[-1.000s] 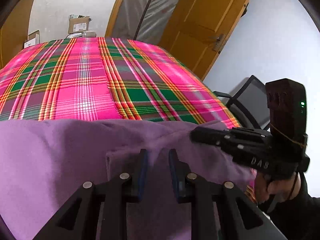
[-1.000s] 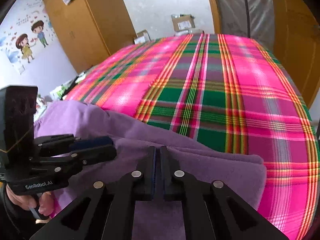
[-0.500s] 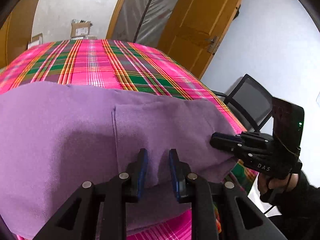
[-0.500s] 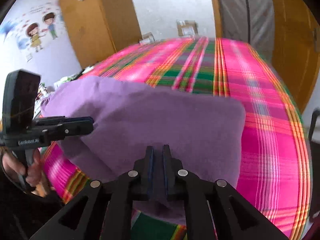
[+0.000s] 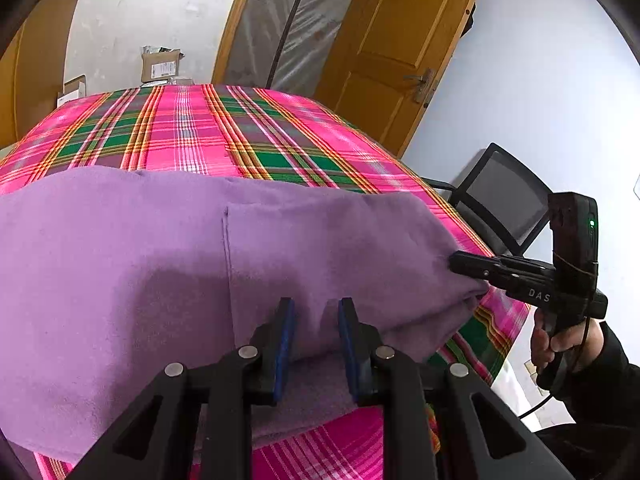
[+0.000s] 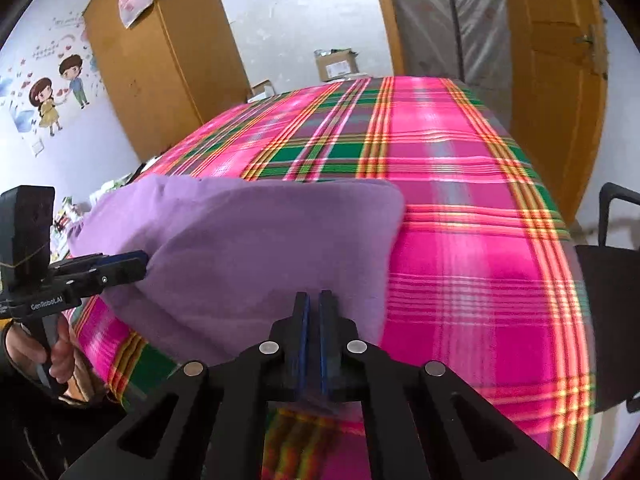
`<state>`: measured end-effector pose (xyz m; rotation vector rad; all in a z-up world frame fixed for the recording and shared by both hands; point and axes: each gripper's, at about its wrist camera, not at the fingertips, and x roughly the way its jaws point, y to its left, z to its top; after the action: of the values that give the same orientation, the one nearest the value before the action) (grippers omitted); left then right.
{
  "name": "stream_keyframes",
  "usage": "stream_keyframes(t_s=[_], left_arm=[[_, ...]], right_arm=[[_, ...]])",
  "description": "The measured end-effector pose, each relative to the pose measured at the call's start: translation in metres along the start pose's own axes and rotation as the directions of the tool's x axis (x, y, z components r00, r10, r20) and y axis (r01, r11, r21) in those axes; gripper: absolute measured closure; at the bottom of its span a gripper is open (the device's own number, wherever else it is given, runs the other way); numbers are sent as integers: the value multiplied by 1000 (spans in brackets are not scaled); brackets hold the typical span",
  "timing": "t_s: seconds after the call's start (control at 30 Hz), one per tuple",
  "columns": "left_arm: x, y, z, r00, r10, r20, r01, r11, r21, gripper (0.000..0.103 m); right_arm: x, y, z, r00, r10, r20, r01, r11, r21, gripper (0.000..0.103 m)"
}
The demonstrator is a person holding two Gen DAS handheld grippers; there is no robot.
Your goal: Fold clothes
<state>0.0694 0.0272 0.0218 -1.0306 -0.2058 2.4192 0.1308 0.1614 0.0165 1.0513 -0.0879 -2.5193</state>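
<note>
A purple garment [image 5: 168,264] hangs stretched between my two grippers, lifted above the near edge of a bed with a pink and green plaid cover [image 5: 208,132]. My left gripper [image 5: 314,308] is shut on a thick fold of its near edge. My right gripper [image 6: 314,300] is shut on the garment's [image 6: 248,240] near right corner. In the left wrist view the right gripper [image 5: 456,258] grips the cloth's right end. In the right wrist view the left gripper [image 6: 142,260] grips its left end. The cloth's far edge droops toward the plaid cover [image 6: 460,200].
A black chair [image 5: 500,200] stands by the bed's right side and also shows in the right wrist view [image 6: 612,272]. Wooden doors [image 5: 392,52] and a wardrobe [image 6: 160,64] line the far wall. Cardboard boxes [image 5: 160,66] sit beyond the bed.
Both grippers have lifted the purple garment off the bed and drawn it back toward the near edge. It went from lying low and bunched to hanging spread between them.
</note>
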Motion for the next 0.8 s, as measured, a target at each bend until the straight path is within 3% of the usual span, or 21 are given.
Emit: stream_keyframes(t_s=[0.2, 0.37, 0.57, 0.67, 0.8], left_arm=[[4, 1, 1, 1000, -5, -9, 5, 1000, -3, 80], [4, -1, 9, 1000, -8, 6, 8, 1000, 2, 80], [13, 3, 9, 1000, -4, -23, 5, 1000, 8, 80], [11, 3, 14, 1000, -8, -10, 8, 1000, 0, 80], [18, 4, 27, 1000, 11, -7, -11, 1000, 8, 80]], right_arm=[[-2, -10, -3, 1000, -19, 15, 18, 998, 52, 101], [-6, -15, 13, 999, -5, 47, 1, 997, 80, 101], [13, -30, 19, 1000, 0, 17, -3, 990, 140, 103], [8, -24, 26, 999, -9, 34, 5, 992, 129, 100], [15, 0, 47, 997, 54, 61, -59, 995, 77, 100]])
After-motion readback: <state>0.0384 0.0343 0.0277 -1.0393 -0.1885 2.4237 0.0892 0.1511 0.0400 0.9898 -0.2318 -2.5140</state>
